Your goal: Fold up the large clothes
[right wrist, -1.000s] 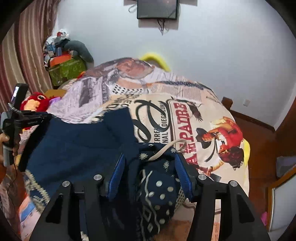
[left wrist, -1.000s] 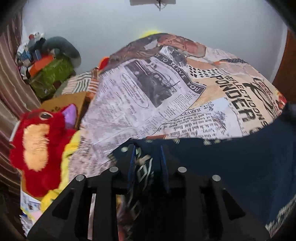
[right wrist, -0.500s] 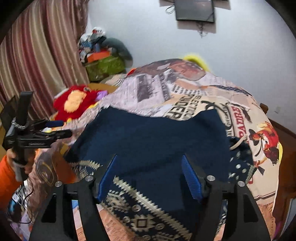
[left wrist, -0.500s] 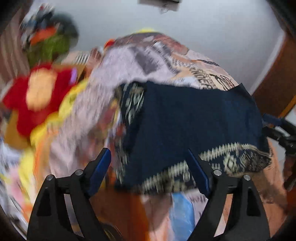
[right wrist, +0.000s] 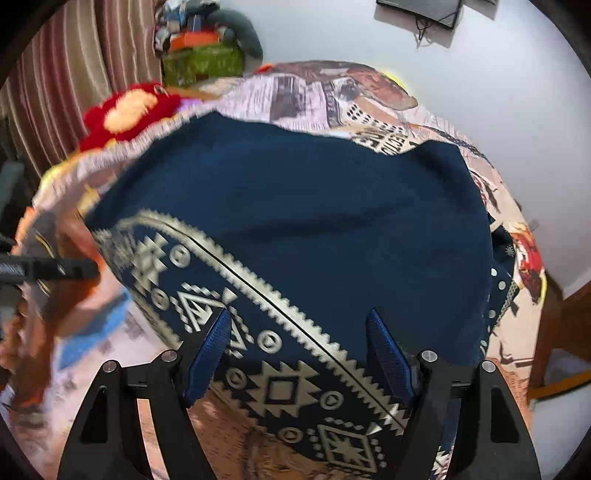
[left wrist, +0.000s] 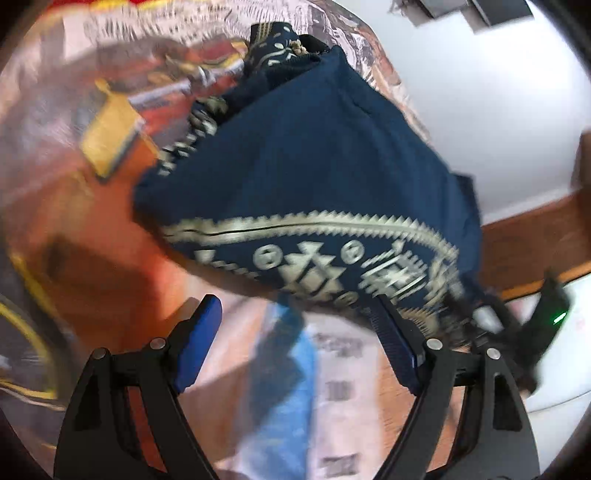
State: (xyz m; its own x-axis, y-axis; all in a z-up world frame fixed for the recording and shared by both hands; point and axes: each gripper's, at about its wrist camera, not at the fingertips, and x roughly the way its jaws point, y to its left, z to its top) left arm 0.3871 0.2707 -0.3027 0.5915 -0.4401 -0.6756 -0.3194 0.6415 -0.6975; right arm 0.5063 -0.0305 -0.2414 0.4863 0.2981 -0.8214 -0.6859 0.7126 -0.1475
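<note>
A navy garment with a cream patterned border lies folded flat on the printed bedspread. It also shows in the blurred left wrist view. My right gripper is open and empty just above the patterned border. My left gripper is open and empty in front of the border edge. The left gripper also shows at the left edge of the right wrist view. The right gripper shows at the right of the left wrist view.
A red and yellow plush toy lies at the bed's far left. A green bag with piled things stands by the striped curtain. A dark screen hangs on the white wall. Wooden furniture is at the right.
Both grippers let go of the garment and opened. The garment now lies folded flat on the bed. The left gripper has swung around to face across the bed; both pulled back toward the near edge.
</note>
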